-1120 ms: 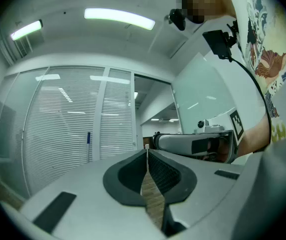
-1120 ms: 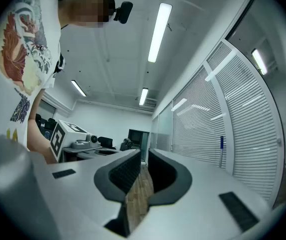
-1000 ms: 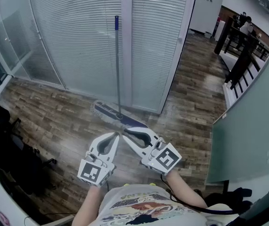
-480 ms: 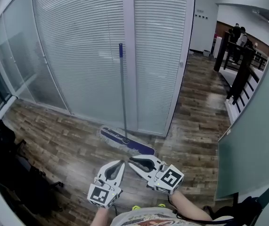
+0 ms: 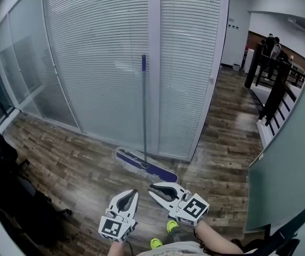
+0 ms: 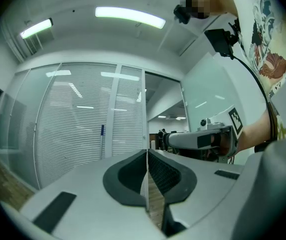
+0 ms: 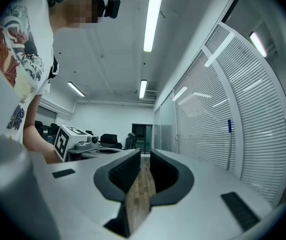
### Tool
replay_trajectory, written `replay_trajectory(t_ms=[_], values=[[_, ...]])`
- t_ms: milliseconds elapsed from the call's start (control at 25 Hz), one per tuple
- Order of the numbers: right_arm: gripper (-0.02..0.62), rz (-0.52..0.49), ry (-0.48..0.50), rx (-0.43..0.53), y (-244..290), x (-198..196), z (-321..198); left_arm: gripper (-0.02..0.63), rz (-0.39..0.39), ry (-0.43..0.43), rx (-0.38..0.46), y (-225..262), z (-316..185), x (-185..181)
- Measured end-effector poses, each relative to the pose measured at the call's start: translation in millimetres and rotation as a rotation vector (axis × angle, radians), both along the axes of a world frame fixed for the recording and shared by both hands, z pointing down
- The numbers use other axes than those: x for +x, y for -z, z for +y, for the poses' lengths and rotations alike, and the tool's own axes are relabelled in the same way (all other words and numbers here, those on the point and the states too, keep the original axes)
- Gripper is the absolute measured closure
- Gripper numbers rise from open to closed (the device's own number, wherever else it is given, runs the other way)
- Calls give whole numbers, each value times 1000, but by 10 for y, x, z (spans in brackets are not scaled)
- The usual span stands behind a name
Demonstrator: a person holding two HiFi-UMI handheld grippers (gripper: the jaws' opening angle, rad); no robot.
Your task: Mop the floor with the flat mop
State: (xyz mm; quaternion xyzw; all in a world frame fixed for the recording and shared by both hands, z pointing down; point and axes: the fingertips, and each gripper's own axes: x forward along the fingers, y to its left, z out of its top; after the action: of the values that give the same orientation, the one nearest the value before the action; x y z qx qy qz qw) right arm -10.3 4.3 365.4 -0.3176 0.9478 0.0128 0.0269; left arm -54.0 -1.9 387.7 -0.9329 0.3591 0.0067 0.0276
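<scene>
Holding left tool (image 5: pixel 133 194) and right tool (image 5: pixel 153 189) level, side by side, tips close, both closed, empty.

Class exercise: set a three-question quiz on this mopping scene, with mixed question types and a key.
1. True or false: the flat mop has its handle lying horizontal.
2. Multiple choice: the left hand-held gripper is A) open, B) shut on the mop handle, C) shut and empty.
3. Short answer: what does the mop handle lean against?

Key: 1 false, it stands upright; 2 C; 3 the blind-covered glass wall.
</scene>
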Motion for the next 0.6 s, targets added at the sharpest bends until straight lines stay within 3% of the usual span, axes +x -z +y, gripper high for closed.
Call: replay_trajectory(t_ms=[280,600], values=[[540,-19,38,-39,-201,-28,-299,592,-29,9,-11,-172,-264,-12],[540,-40,106,-35,-229,19,-1222,592,-65,23,-21,-202,-1134,222]])
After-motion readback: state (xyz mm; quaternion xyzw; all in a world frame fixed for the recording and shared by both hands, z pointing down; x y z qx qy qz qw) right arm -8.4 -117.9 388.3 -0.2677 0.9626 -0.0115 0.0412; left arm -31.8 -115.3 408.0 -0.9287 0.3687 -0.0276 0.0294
